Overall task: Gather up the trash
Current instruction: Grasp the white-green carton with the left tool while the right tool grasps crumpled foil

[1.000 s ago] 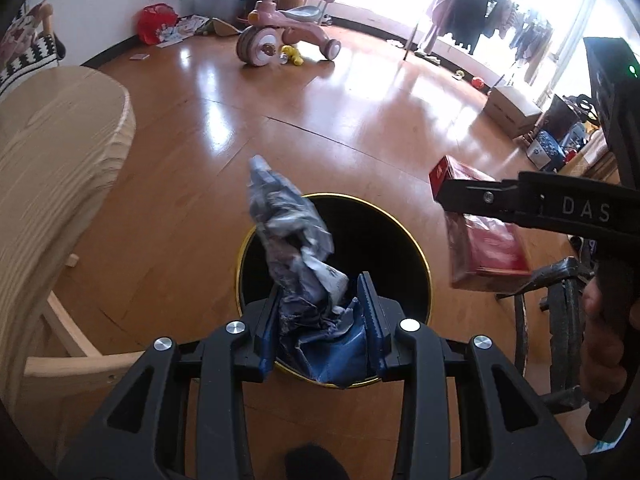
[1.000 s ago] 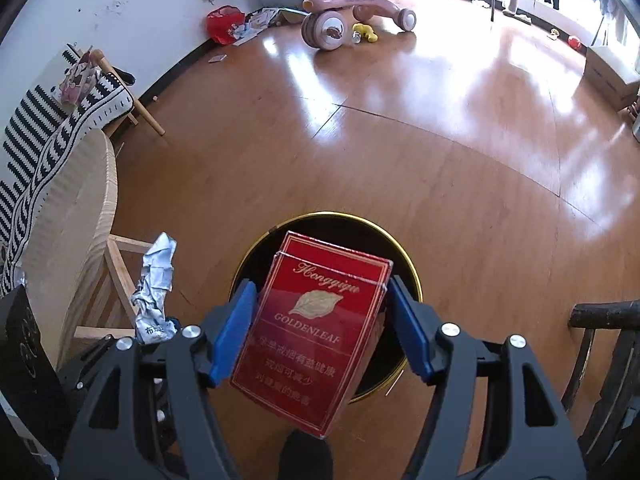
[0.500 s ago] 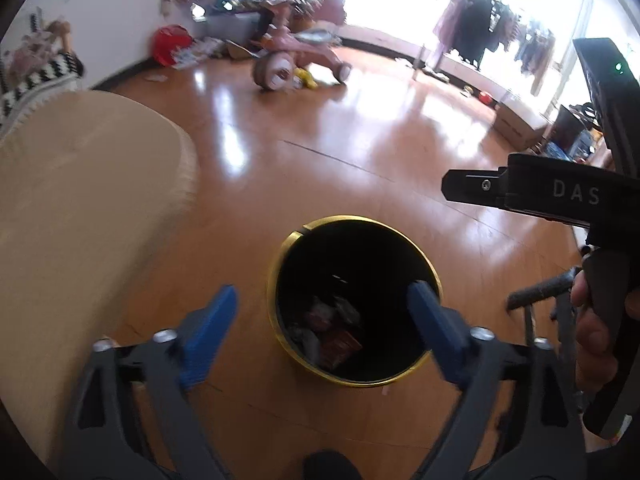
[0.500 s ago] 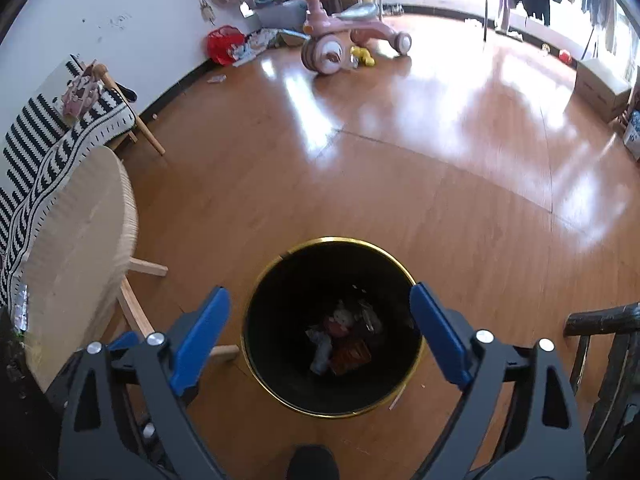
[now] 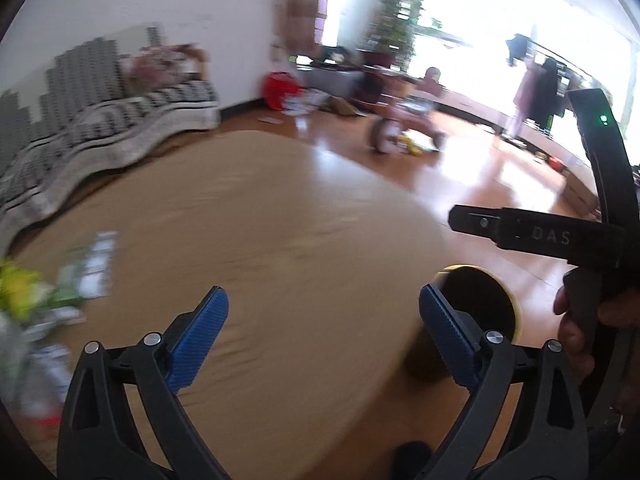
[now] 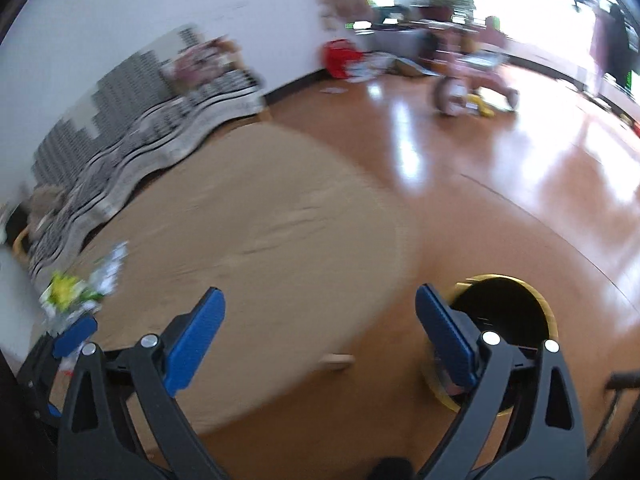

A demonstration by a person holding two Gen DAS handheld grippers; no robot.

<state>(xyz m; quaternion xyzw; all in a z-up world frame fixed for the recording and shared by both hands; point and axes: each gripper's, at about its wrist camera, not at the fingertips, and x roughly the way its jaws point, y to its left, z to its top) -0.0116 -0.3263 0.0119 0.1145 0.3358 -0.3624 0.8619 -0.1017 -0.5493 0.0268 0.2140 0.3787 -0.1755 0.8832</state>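
My left gripper [image 5: 322, 292] hangs above the round wooden table [image 5: 300, 220], its jaws opening wide with nothing between them. My right gripper [image 6: 320, 294] is over the table's near edge [image 6: 280, 248], jaws likewise opening and empty. The black bin with a gold rim [image 6: 500, 278] stands on the floor to the right, behind the right finger in both views [image 5: 514, 312]. Blurred trash lies at the table's left: a yellow-green wrapper [image 5: 16, 292] [image 6: 66, 286] and silvery wrappers [image 5: 98, 264] [image 6: 110, 268].
A person's hand [image 5: 576, 328] holds the right tool at the right edge. A striped cover [image 5: 100, 136] drapes the seat behind the table. A pink tricycle [image 6: 472, 80] and a red basket [image 6: 340, 56] sit far off on the glossy wooden floor.
Both grippers let go of their loads, the crumpled wrapper and the red pack, into the bin. They opened wide, then swung up and left from the bin to the table.
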